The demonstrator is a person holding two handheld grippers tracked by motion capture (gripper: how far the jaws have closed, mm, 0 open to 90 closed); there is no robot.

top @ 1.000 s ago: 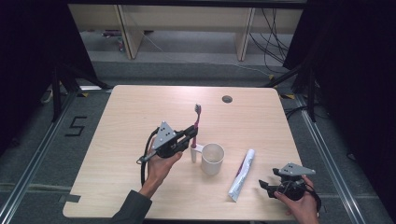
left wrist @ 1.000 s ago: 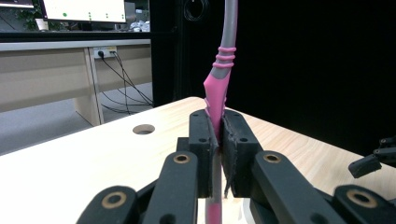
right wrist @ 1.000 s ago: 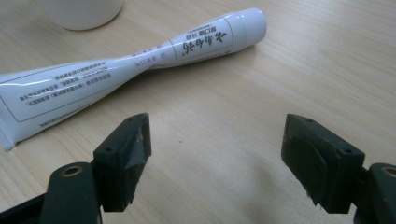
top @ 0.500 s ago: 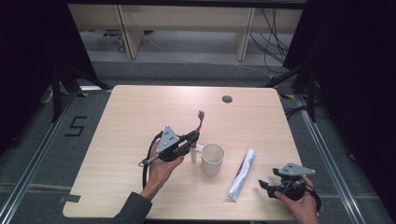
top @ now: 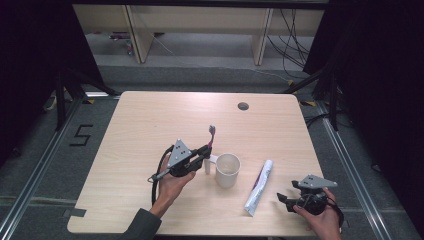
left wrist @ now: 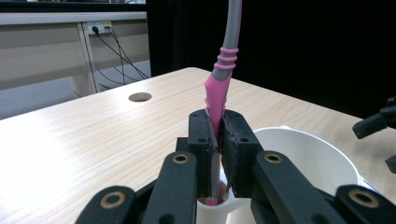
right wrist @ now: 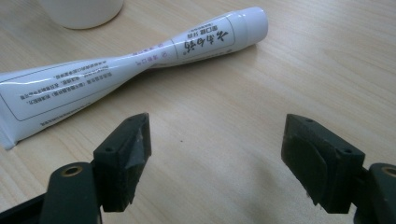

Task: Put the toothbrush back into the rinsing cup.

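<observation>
Left gripper [top: 204, 151], fingers clenched on the pink lower handle of a toothbrush [top: 210, 136], holds it upright with the brush head uppermost, just left of a white cup [top: 227, 170] standing mid-desk [top: 150, 120]. Right gripper [top: 286, 200], fingers released and spread wide with nothing between them, rests at the near right desk edge, close beside a white toothpaste tube [top: 259, 188] lying flat.

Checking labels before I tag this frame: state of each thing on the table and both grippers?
left gripper: shut on toothbrush
toothbrush: held upright, next to the cup
cup: upright, on the table
toothpaste tube: lying flat, untouched
right gripper: jaws open, holding nothing, near the tube
</observation>
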